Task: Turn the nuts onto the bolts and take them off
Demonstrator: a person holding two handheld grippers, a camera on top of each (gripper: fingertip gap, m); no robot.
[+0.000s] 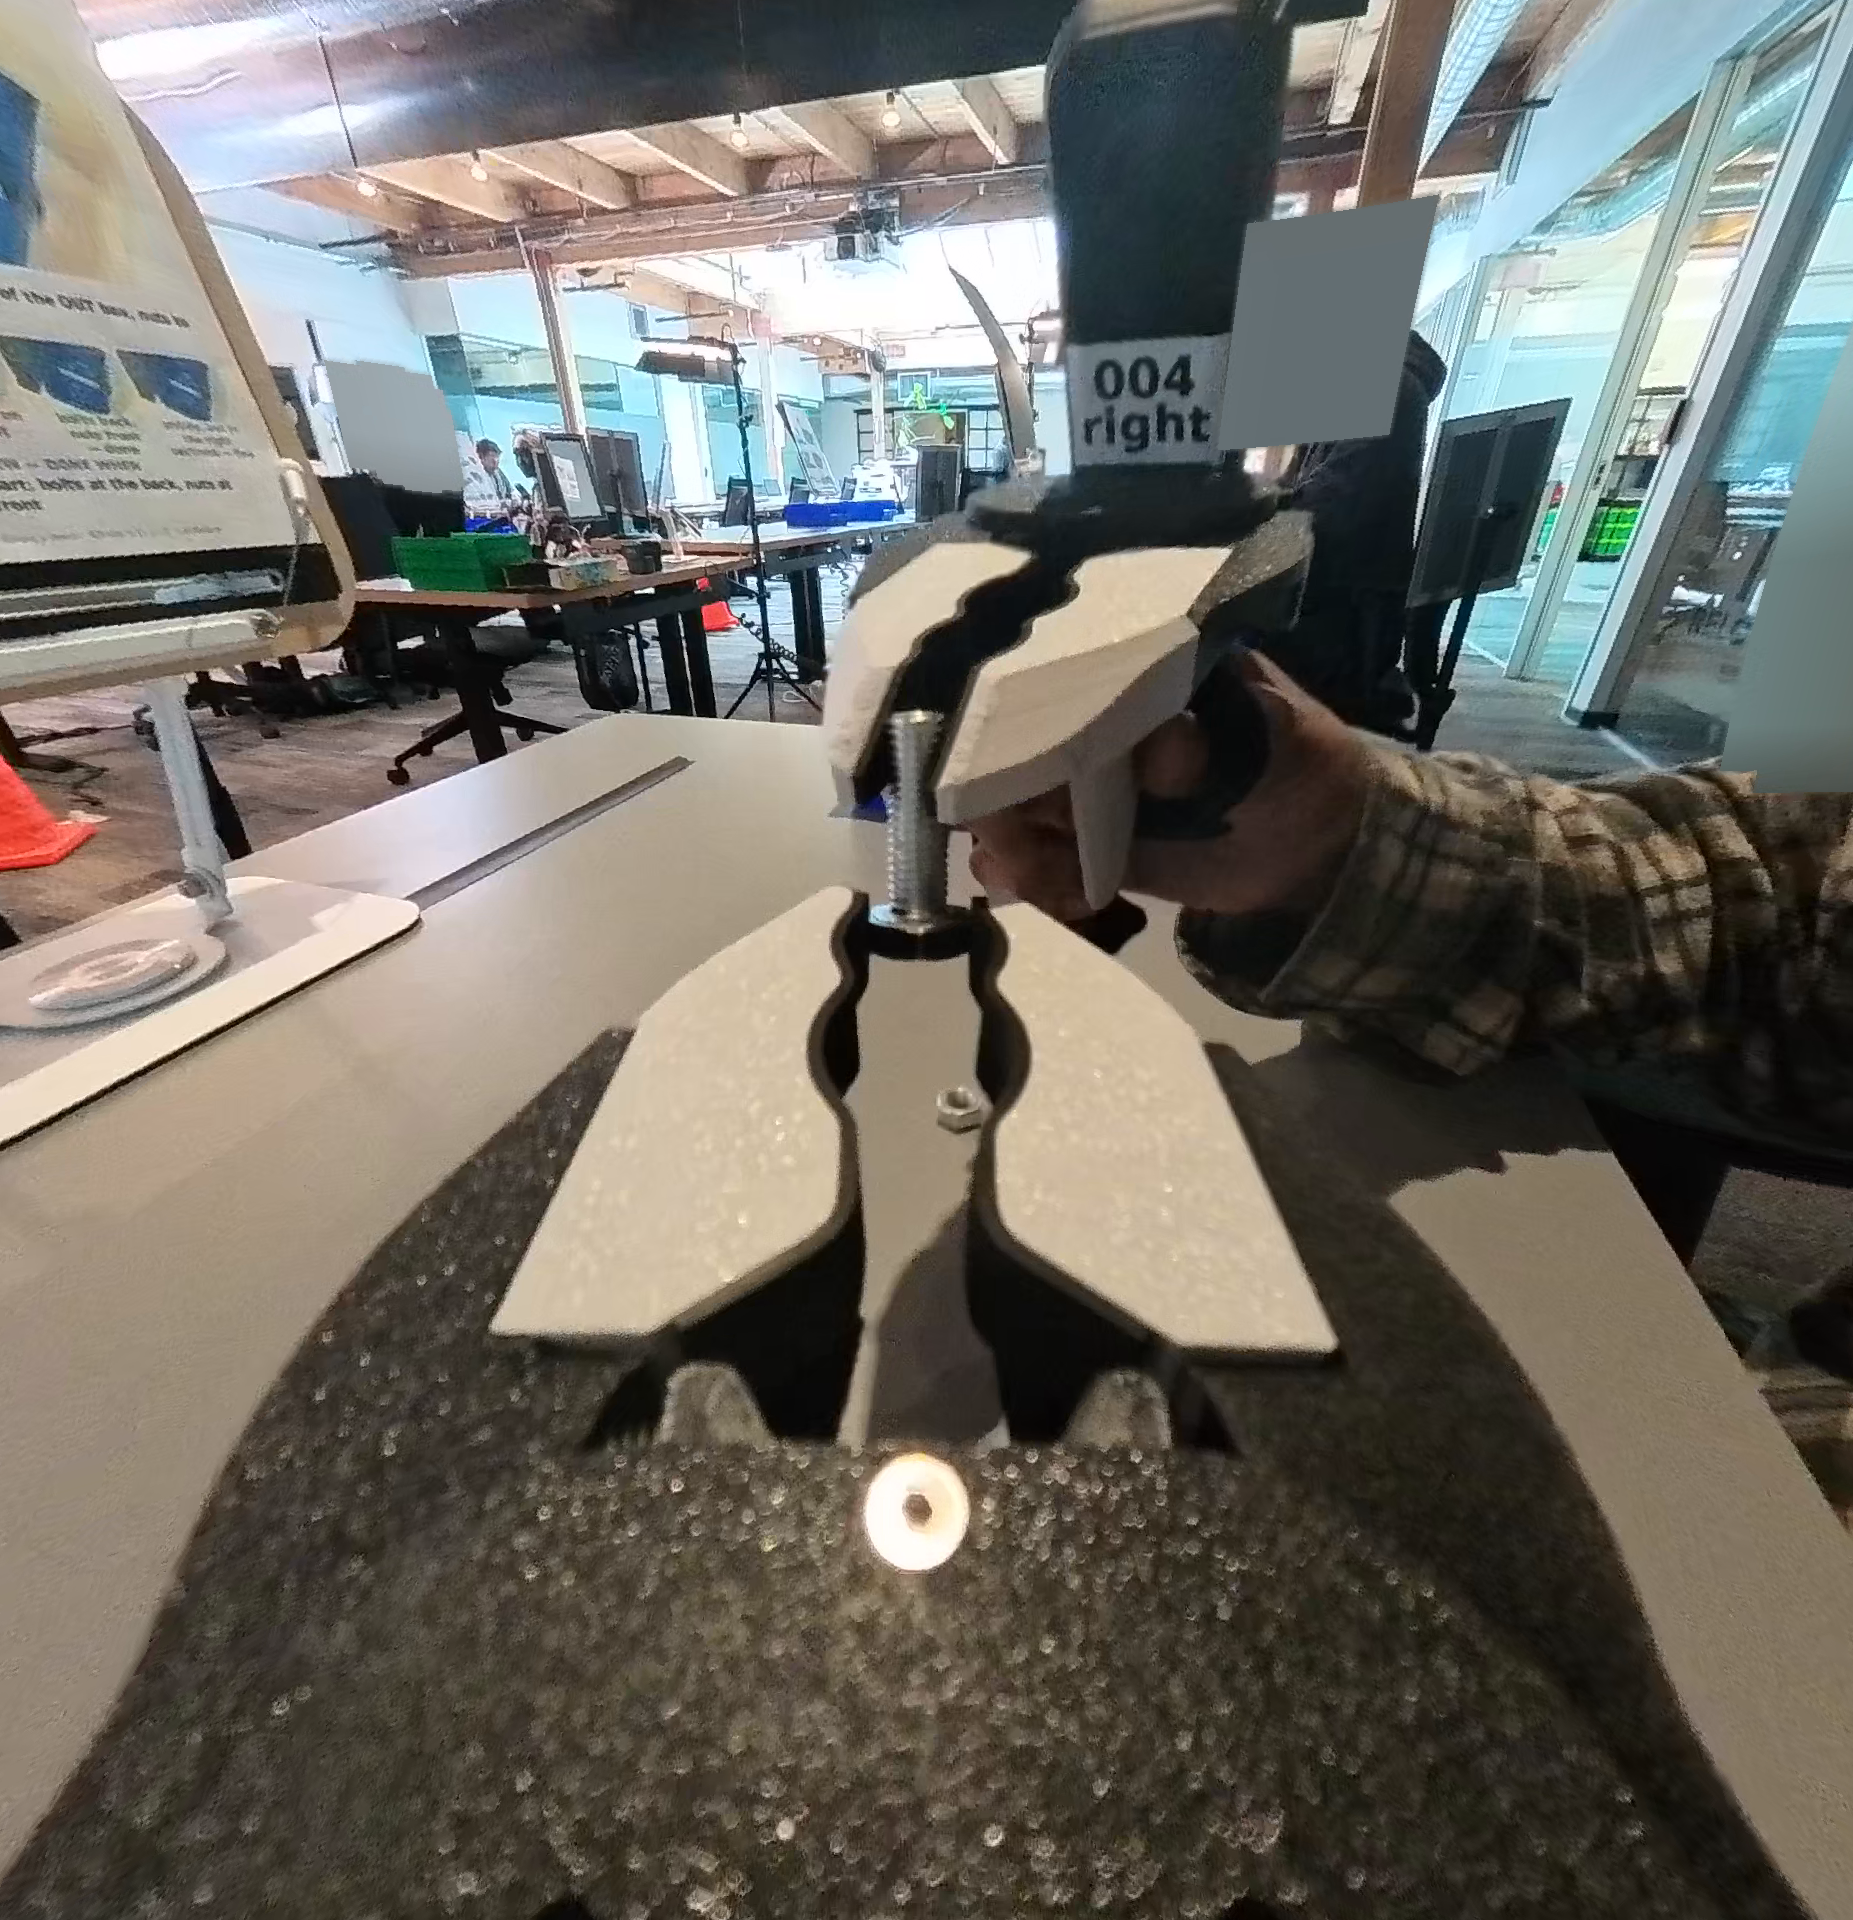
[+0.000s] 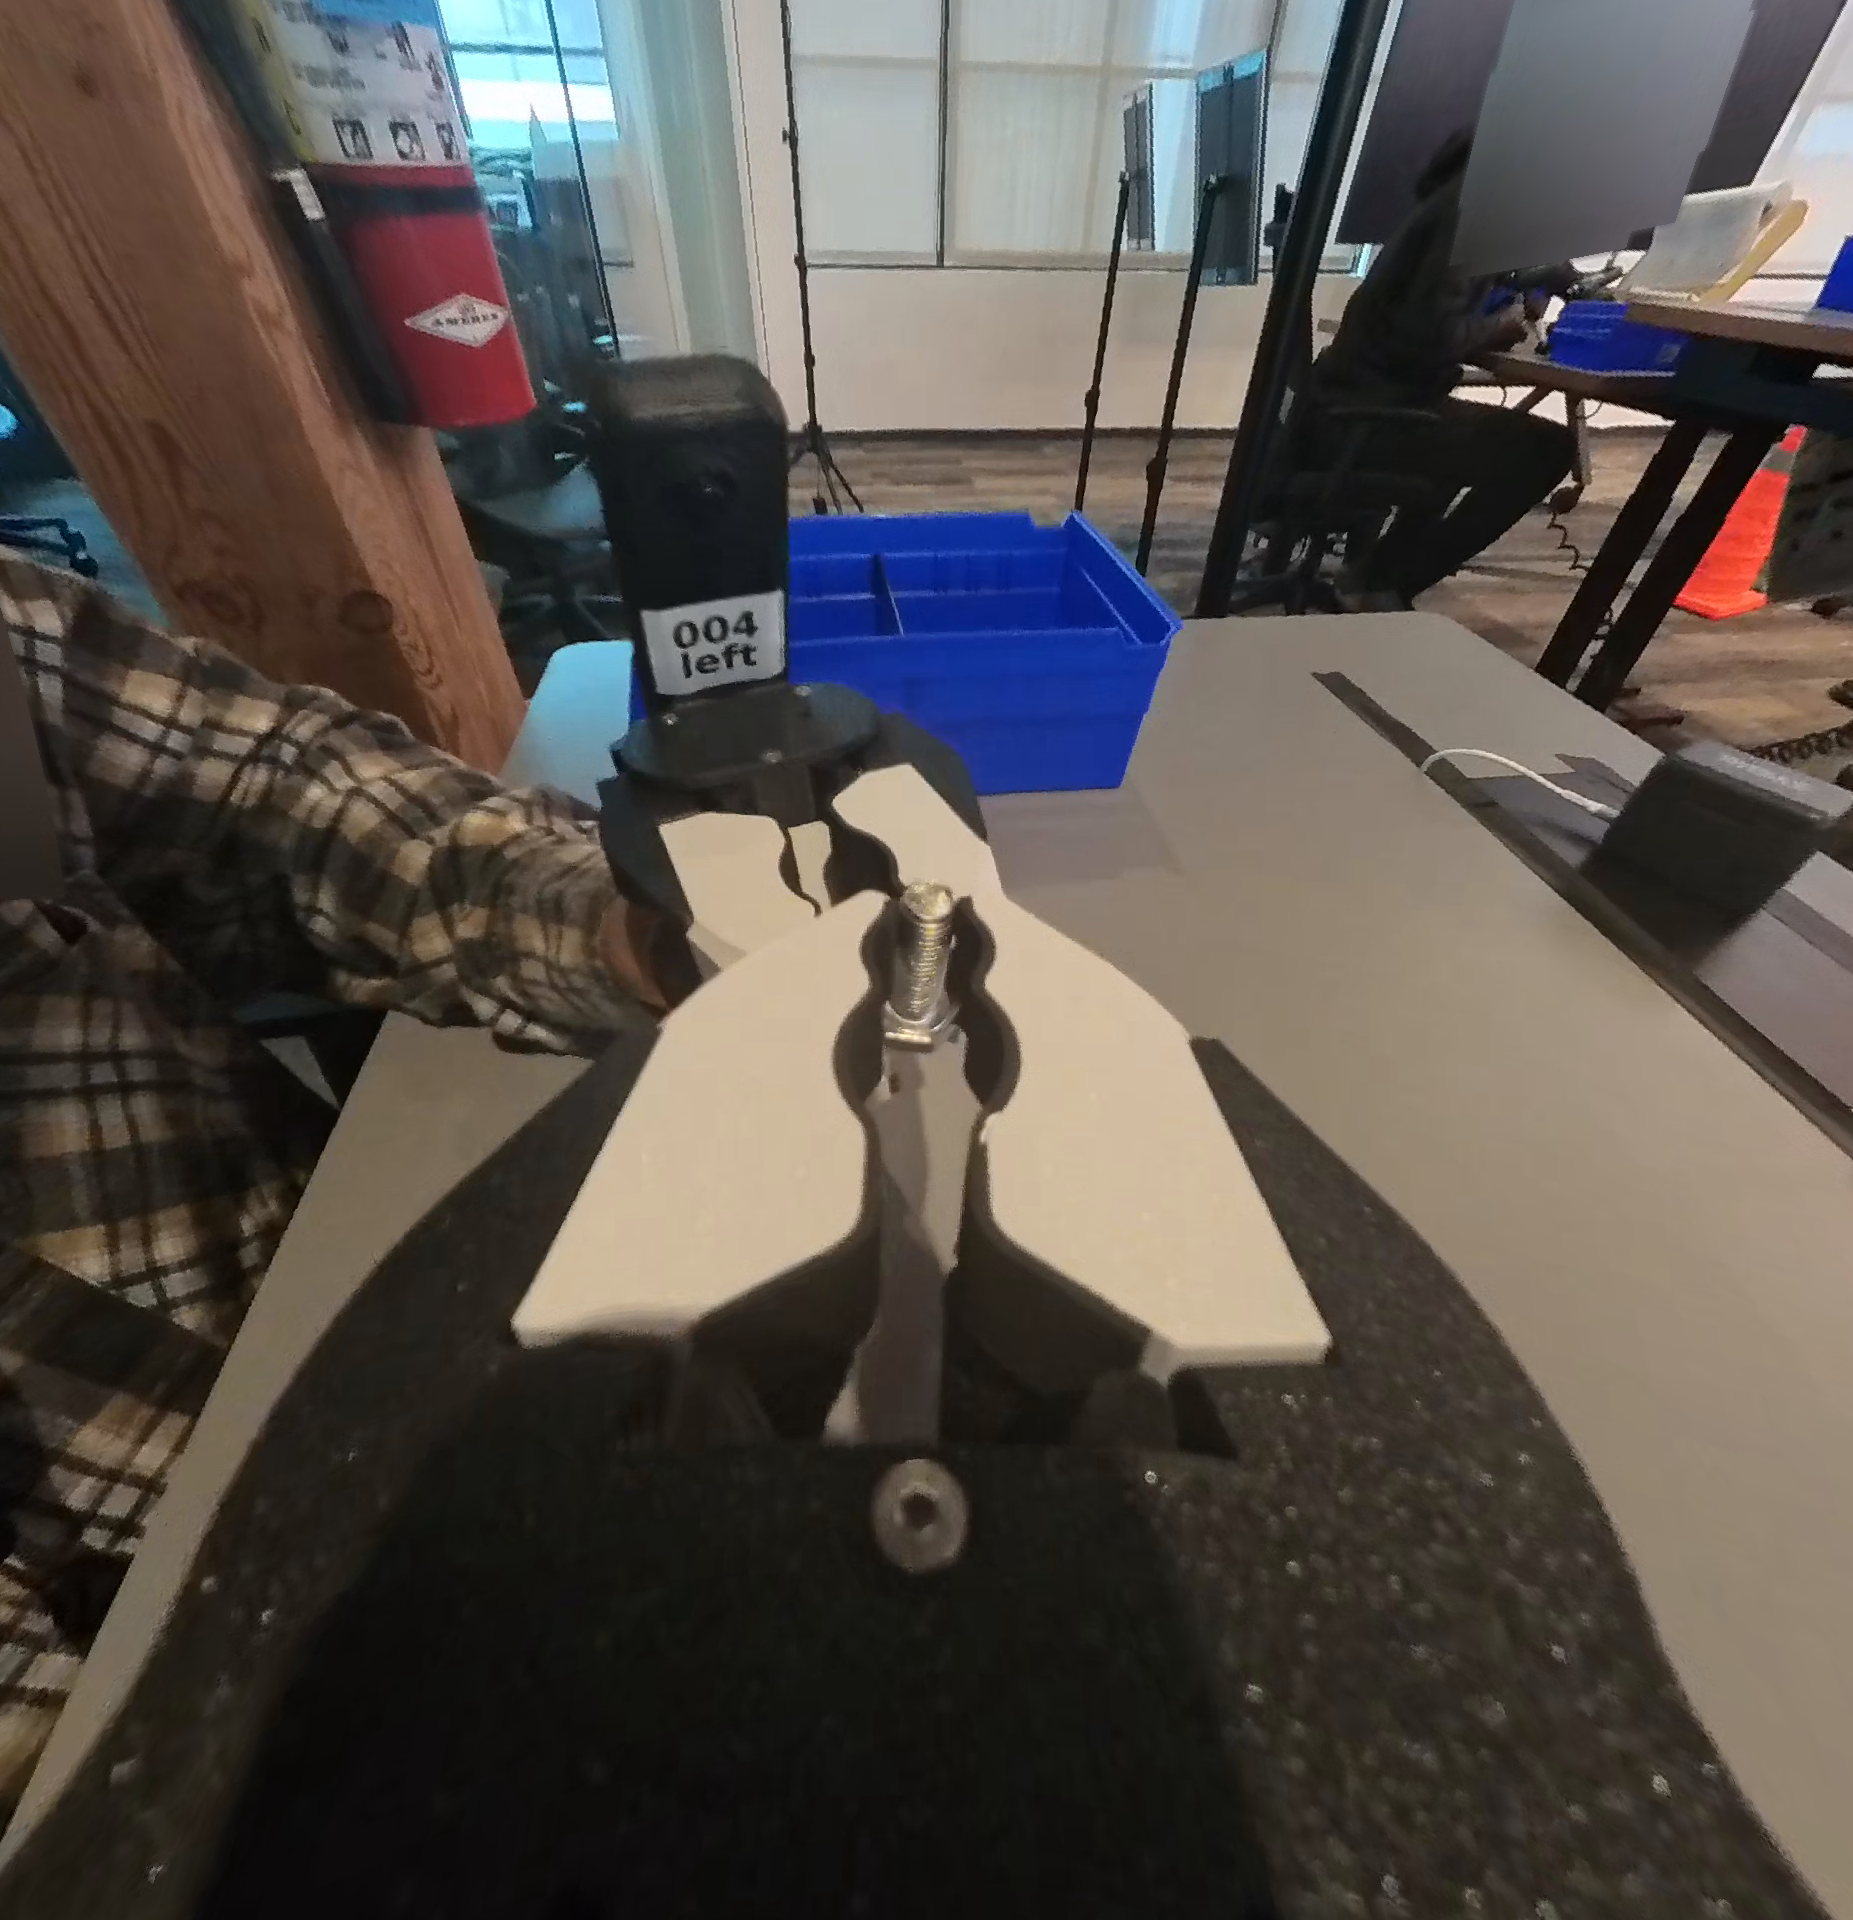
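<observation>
The left gripper (image 1: pixel 917 925) lies level, its jaws closed on the head of the upright bolt (image 1: pixel 909 821). From above, the right gripper (image 1: pixel 906 790) tilts down, jaws clamped round the bolt's upper threads. A loose nut (image 1: pixel 952 1108) rests on the surface (image 1: pixel 486 997) just before the bolt.

Open-plan office-lab: exposed timber ceiling (image 1: pixel 693 145), glass partitions (image 1: pixel 1628 416), desk rows (image 1: pixel 589 592), tripods (image 1: pixel 766 623), fire extinguisher (image 2: pixel 434 301), blue parts bin (image 2: pixel 984 644).

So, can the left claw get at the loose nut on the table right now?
Probably not yet: the left claw is shut on the bolt, which the right claw also holds; the nut lies below its fingers.
</observation>
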